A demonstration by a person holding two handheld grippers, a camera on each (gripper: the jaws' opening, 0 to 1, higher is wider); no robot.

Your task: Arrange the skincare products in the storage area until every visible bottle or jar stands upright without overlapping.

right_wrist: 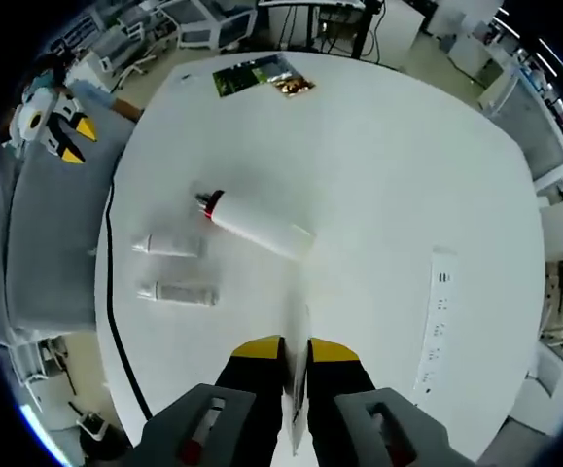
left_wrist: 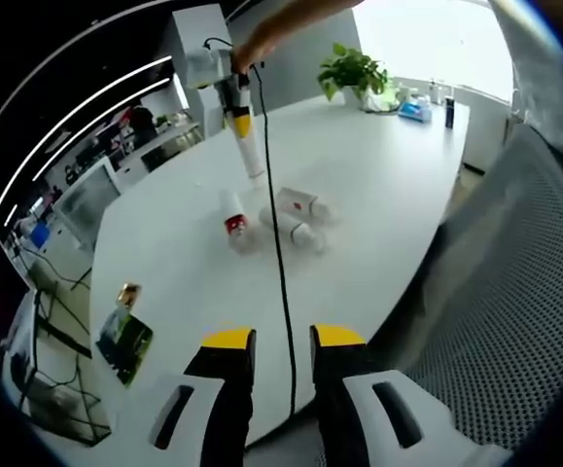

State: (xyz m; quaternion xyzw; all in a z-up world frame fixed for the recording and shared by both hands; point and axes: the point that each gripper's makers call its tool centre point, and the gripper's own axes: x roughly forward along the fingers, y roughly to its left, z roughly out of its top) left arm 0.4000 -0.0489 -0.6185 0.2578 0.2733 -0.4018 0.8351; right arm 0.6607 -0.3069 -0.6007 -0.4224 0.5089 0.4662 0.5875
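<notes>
A white bottle with a red cap (right_wrist: pixel 257 224) lies on its side on the white table (right_wrist: pixel 388 195). Two small clear tubes (right_wrist: pixel 169 247) (right_wrist: pixel 179 292) lie flat beside it. In the left gripper view the bottle (left_wrist: pixel 232 219) and both tubes (left_wrist: pixel 298 202) (left_wrist: pixel 296 232) sit mid-table. My right gripper (right_wrist: pixel 296 347) is shut on a thin white tube (right_wrist: pixel 298 389), held above the table; the left gripper view shows that gripper (left_wrist: pixel 241 123) with the tube (left_wrist: pixel 251 156) hanging down from it. My left gripper (left_wrist: pixel 284 338) is open and empty near the table's edge, far from the products.
A black cable (left_wrist: pixel 279 253) runs across the table from the right gripper. Leaflets (right_wrist: pixel 257 76) lie near one edge and a white power strip (right_wrist: pixel 439 321) near another. A potted plant (left_wrist: pixel 354 70) and small items (left_wrist: pixel 417 107) stand at the far end. Grey clothing (left_wrist: pixel 514 292) is at right.
</notes>
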